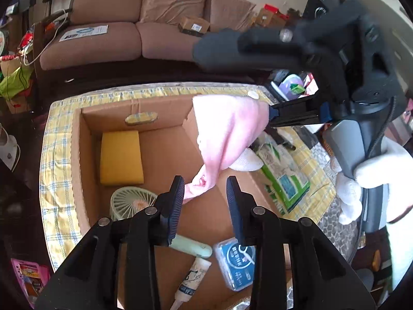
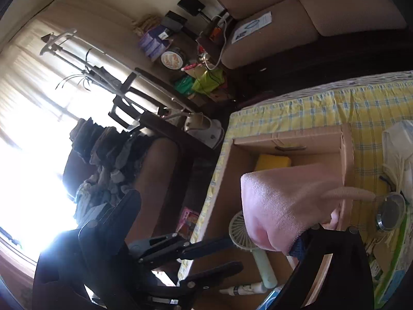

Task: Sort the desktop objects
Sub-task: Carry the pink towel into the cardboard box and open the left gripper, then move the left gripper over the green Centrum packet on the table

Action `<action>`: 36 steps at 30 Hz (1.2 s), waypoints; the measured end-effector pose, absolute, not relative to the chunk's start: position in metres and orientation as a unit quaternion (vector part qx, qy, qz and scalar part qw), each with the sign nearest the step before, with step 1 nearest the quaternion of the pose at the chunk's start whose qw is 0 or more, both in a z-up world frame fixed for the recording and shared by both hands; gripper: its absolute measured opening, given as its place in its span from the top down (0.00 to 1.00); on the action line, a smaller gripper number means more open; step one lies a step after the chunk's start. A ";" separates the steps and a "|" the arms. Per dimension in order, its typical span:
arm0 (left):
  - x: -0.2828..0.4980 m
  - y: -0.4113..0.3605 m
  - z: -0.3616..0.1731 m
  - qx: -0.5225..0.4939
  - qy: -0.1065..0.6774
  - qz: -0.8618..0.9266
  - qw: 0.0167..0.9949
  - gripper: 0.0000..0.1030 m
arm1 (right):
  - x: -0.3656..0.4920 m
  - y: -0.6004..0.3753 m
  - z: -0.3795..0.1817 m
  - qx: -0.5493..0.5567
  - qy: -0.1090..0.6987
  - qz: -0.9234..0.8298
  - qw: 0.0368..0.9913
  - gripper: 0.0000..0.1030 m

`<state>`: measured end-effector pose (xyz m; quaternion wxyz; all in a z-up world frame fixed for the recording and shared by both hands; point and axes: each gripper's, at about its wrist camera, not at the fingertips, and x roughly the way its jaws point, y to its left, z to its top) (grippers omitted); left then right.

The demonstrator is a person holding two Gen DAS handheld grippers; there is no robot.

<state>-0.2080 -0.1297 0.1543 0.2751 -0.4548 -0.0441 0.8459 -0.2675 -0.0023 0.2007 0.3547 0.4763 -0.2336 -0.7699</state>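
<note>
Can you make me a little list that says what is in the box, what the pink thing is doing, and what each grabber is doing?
box: open cardboard box on a yellow checked cloth
inside the box: yellow sponge, pale green hand fan, white tube, blue-lidded case
pink towel: hanging over the box, not lying in it yet
right gripper: shut on the pink towel
left gripper: open, holds nothing, towel's low corner by one finger

Checked tablecloth (image 1: 55,155) (cardboard box (image 1: 77,155) atop)
</note>
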 end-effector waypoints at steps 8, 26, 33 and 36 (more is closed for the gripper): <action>-0.164 -0.155 0.159 -0.465 -0.022 0.846 0.260 0.64 | -0.233 0.014 0.139 0.595 -0.196 -0.716 0.309 0.04; -0.063 -0.130 0.208 -0.440 -0.035 0.850 0.286 0.00 | -0.087 0.069 0.227 0.497 -0.106 -0.819 0.269 0.00; -0.044 -0.068 0.217 -0.433 -0.003 0.843 0.319 0.00 | -0.046 0.129 0.232 0.452 -0.042 -0.876 0.164 0.00; -0.039 -0.039 0.222 -0.421 0.008 0.844 0.333 0.00 | -0.023 0.154 0.256 0.401 -0.007 -0.908 0.122 0.00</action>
